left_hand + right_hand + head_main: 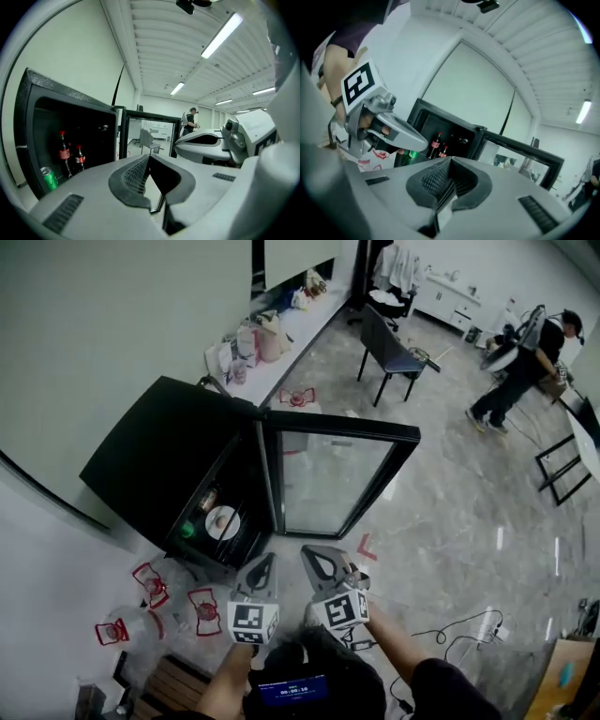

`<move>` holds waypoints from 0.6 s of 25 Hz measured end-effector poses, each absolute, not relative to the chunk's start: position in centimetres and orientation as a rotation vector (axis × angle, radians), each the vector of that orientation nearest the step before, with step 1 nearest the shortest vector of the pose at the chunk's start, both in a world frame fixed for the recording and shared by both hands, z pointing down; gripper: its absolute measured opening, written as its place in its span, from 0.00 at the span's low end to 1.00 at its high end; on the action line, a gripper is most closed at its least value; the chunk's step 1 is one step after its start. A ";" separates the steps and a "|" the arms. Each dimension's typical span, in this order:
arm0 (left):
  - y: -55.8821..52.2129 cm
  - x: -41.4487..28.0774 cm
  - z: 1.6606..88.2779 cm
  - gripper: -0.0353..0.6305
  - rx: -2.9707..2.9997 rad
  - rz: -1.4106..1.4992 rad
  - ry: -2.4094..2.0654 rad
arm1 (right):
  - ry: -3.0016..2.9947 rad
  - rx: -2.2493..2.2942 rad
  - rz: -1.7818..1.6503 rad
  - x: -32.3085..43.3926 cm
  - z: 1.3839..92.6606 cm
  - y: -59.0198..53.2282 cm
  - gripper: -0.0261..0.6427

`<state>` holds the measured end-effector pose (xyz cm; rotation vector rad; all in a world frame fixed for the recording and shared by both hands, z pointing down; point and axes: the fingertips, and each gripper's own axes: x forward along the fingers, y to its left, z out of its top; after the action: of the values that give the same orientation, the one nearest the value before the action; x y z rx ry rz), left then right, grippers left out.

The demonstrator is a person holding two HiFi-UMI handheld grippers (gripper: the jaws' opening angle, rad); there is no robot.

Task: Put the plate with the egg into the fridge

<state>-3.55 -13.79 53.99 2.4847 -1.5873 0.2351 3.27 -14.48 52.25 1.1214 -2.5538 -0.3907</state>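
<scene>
Plate with the egg [222, 522] sat inside the fridge [155, 451], whose door [339, 479] stood open. Just outside the fridge, the left gripper [266, 561] and right gripper [311, 552] were closed tight, empty.

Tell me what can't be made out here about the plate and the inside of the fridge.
- Egg: in the head view the plate is too small to show whether an egg lies on it.
- Plate in the gripper views: not visible; the left gripper and right gripper bodies cover the fridge's lower part.
- Fridge shelves: head view, lost in the dark interior.
- Bottle labels: left gripper view, too small.
</scene>
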 end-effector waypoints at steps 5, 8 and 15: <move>-13.6 -0.2 51.6 0.07 2.550 0.192 -1.526 | -2.638 1.225 -0.248 8.3 49.4 -13.5 0.05; -15.5 3.6 50.6 0.07 2.606 0.186 -1.466 | -2.606 1.299 -0.223 12.9 49.0 -15.4 0.05; -23.0 15.3 47.6 0.07 2.671 0.113 -1.384 | -2.569 1.405 -0.233 24.4 47.9 -23.0 0.05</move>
<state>15.27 -22.98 47.63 2.6712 -1.3843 0.1131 24.38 -22.98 47.91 1.4045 -2.5693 -0.2329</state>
